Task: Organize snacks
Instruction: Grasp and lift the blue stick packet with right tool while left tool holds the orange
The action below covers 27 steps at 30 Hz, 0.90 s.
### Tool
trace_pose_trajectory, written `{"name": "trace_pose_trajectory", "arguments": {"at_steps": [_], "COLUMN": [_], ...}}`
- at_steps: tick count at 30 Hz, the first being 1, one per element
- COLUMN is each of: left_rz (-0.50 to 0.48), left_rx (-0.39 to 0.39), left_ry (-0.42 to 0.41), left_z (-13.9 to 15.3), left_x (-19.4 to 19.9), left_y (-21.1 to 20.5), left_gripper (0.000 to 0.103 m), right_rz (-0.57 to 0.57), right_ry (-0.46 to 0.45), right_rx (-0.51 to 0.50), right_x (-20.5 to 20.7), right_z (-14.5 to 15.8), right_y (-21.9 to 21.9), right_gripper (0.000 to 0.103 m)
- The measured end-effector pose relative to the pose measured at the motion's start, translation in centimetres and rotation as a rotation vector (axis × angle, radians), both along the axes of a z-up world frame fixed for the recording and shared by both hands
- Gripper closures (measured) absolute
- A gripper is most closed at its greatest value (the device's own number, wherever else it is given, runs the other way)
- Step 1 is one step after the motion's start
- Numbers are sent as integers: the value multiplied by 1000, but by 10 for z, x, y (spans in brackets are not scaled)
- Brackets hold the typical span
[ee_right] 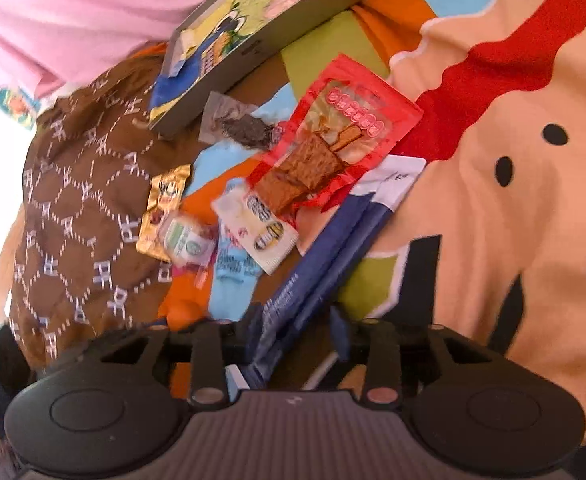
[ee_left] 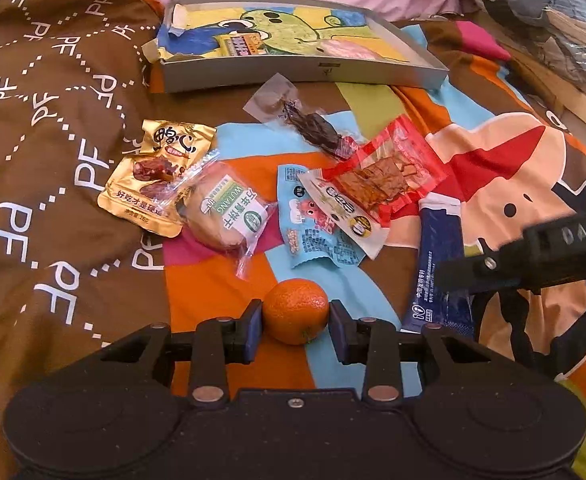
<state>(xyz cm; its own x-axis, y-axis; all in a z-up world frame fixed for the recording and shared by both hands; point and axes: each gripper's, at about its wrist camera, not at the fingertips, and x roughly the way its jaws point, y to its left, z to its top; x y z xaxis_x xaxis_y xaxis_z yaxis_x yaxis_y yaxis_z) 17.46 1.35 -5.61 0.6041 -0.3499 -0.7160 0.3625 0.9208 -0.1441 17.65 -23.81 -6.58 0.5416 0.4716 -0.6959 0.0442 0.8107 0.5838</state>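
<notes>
Bedding covers the whole scene — a brown quilt [ee_left: 53, 128] printed with white "PF" letters beside a bright patchwork sheet [ee_left: 221, 292] with a cartoon figure. At the far side lies a shallow grey cardboard box [ee_left: 305, 74] lined with a green cartoon picture. Snacks are scattered in front of it: a clear packet of dark dried meat [ee_left: 305, 120], a gold foil pouch [ee_left: 157, 176], a clear-wrapped round bun with a green label [ee_left: 225, 216], a light blue sachet [ee_left: 313, 232], a white packet [ee_left: 345, 208] partly under a red packet of brown tofu strips [ee_left: 393, 168], and a long dark blue stick pack [ee_left: 441, 264].

The left claw [ee_left: 295, 322] stands apart around a small orange mandarin [ee_left: 295, 310] on the sheet, the fingers just beside it on each side. The right claw [ee_right: 295, 334] is spread either side of the blue stick pack's near end — motion blur hides whether it touches.
</notes>
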Motion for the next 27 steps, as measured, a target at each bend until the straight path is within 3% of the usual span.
{"name": "trace_pose_trajectory", "arguments": {"at_steps": [5, 7, 9, 10, 11, 16, 27], "left_rz": [25, 33, 38, 40, 41, 46, 48], "left_rx": [3, 0, -1, -1, -2, -4, -17], "left_ry": [-3, -4, -5, -5, -6, -7, -11], "left_z": [0, 0, 0, 0, 0, 1, 5], "left_x": [-1, -2, -3, -3, -4, -6, -14], "left_y": [1, 1, 1, 2, 2, 1, -3], "left_gripper": [66, 66, 66, 66, 66, 66, 66], "right_rz": [-78, -109, -137, -151, -158, -181, -94], "right_ry": [9, 24, 29, 33, 36, 32, 0], "right_rx": [8, -18, -42, -67, -79, -5, -68], "right_x": [18, 23, 24, 23, 22, 15, -12], "right_z": [-4, -5, -5, -5, -5, -9, 10], "right_y": [15, 23, 25, 26, 25, 12, -1], "right_gripper": [41, 41, 51, 69, 72, 82, 89]}}
